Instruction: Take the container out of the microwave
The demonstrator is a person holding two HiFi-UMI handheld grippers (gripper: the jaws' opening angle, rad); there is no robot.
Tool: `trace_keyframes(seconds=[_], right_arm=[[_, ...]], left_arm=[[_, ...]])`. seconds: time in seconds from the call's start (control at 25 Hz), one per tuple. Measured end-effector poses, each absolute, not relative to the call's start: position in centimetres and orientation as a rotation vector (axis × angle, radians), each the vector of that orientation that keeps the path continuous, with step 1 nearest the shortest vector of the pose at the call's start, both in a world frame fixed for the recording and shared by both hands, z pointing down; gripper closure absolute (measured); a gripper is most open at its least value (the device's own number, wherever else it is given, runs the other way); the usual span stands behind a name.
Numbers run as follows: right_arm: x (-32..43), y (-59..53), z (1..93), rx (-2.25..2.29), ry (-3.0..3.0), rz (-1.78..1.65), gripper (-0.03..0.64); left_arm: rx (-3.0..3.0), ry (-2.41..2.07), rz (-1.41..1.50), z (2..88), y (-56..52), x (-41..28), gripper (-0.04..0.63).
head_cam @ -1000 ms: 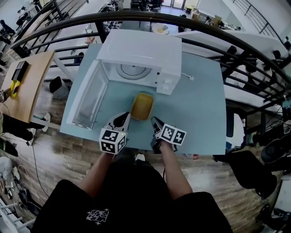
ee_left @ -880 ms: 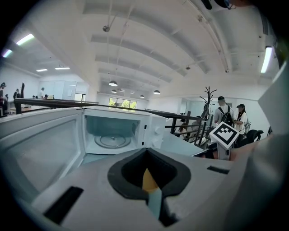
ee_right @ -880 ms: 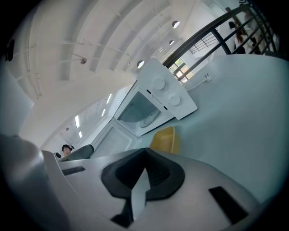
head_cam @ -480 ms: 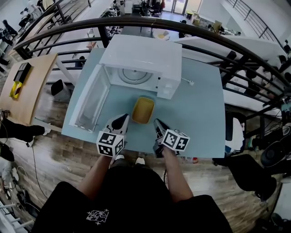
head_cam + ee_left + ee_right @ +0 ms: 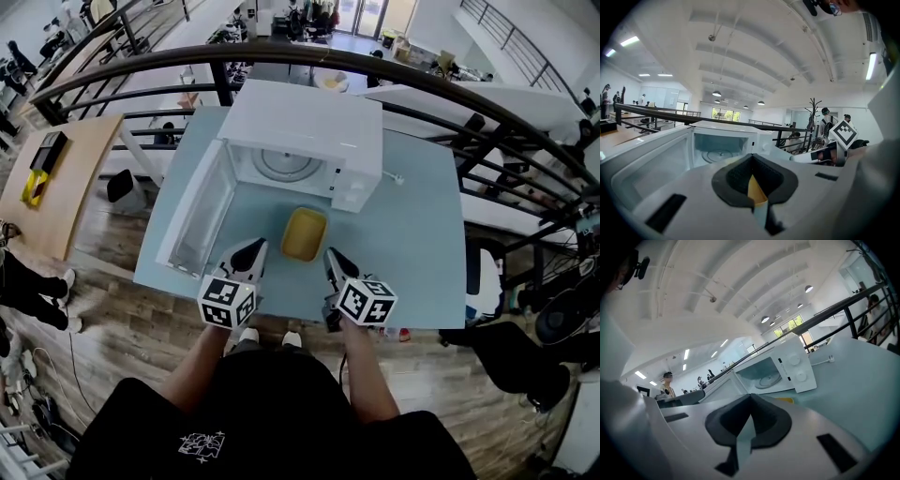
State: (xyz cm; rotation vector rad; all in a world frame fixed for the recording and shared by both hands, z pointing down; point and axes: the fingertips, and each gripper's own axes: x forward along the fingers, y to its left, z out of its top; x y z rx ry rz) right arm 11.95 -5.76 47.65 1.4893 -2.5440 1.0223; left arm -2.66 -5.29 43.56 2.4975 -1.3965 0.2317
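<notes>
The yellow container (image 5: pixel 305 233) sits on the table (image 5: pixel 422 234), in front of the open microwave (image 5: pixel 314 117). L gripper (image 5: pixel 257 247) & R gripper (image 5: pixel 329 254) are near it, both pinched shut, holding nothing.

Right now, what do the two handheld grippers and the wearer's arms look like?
Both the left gripper and the right gripper are white, tapering shells with black padded jaws. Each carries a white marker cube at its rear, printed with black square patterns. No cables show. The person wears a black T-shirt with a small white print, and the forearms are bare.
</notes>
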Motion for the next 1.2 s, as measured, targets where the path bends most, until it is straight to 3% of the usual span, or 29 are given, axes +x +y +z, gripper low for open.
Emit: trace_keyframes(seconds=[1.2], right_arm=[[8.6, -4.2, 33.6, 1.743, -2.626, 0.376, 0.611]], left_arm=[[2.732, -1.294, 0.049, 33.6, -6.2, -6.6, 0.588]])
